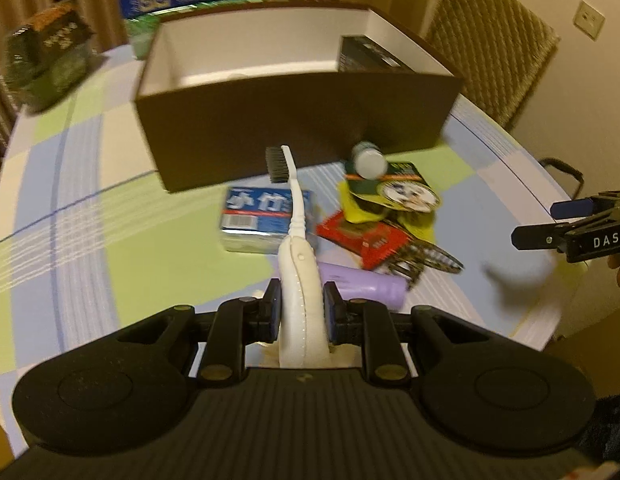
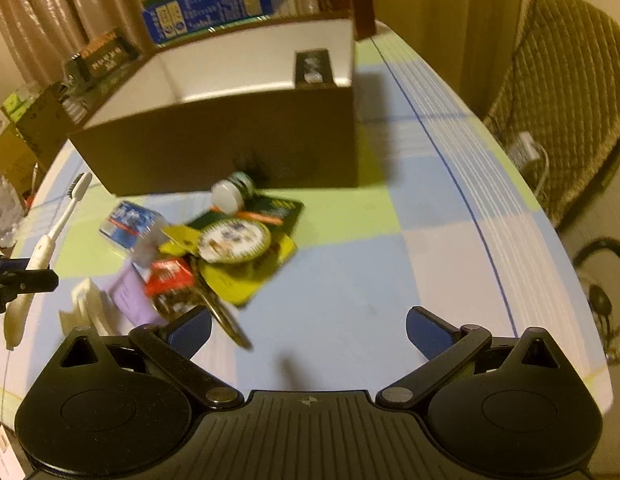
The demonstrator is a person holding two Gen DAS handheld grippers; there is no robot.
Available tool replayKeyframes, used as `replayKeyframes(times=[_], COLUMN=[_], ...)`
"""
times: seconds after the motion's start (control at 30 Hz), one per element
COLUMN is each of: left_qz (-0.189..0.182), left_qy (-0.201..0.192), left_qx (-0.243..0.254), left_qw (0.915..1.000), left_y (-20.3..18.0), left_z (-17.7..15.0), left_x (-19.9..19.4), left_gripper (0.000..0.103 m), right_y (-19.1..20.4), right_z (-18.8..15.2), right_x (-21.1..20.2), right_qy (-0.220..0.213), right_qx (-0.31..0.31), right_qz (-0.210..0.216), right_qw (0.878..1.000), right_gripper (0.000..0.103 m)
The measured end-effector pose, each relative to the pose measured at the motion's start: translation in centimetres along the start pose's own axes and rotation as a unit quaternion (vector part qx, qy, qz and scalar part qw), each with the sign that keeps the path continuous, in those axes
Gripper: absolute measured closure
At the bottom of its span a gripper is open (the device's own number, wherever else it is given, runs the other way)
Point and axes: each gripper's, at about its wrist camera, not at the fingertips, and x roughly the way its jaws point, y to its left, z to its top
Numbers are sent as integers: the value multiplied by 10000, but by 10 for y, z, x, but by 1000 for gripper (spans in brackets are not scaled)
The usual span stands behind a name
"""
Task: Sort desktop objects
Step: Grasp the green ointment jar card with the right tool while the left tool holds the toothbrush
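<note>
White plastic toothbrush [image 1: 295,216], light, stiff, probably a bit slick: left gripper [image 1: 301,312] fingers clamped on its fat handle, held above the tabletop [image 1: 89,208] clutter before the brown box [image 1: 293,120]. Right gripper [image 2: 307,330] wide open, empty.

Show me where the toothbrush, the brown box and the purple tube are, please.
toothbrush [image 1: 295,204]: left wrist view, on its white neck.
brown box [image 1: 269,120]: left wrist view, on its near outer wall.
purple tube [image 1: 374,286]: left wrist view, on its body.
</note>
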Motion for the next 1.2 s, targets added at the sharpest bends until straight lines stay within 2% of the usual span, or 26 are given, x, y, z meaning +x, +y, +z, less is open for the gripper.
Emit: replayKeyframes(times=[0.2, 0.33, 0.43, 0.63, 1.07, 1.2], left_qz=[244, 368, 436, 582, 719, 702], left_qy=[-212, -297, -329, -367, -250, -220], left_qx=[-139, -208, -253, -427, -631, -618], left_qw=[9994, 9987, 9982, 9967, 9951, 9954], left_y=[24, 40, 51, 77, 118, 123], left_z=[9, 16, 21, 28, 39, 44], left_x=[-12, -15, -16, -13, 5, 11], left_gripper=[86, 86, 86, 86, 86, 86], right_y=[24, 35, 40, 51, 70, 75], right_z=[20, 33, 43, 57, 71, 71], right_x=[13, 28, 38, 63, 113, 125], right_qy=[-221, -283, -341, -330, -282, -238], right_qx=[-246, -238, -205, -130, -85, -141], right_qz=[90, 116, 144, 106, -326, -439], right_qw=[9994, 9992, 9991, 9993, 9990, 9987], right_gripper=[5, 17, 31, 46, 58, 67])
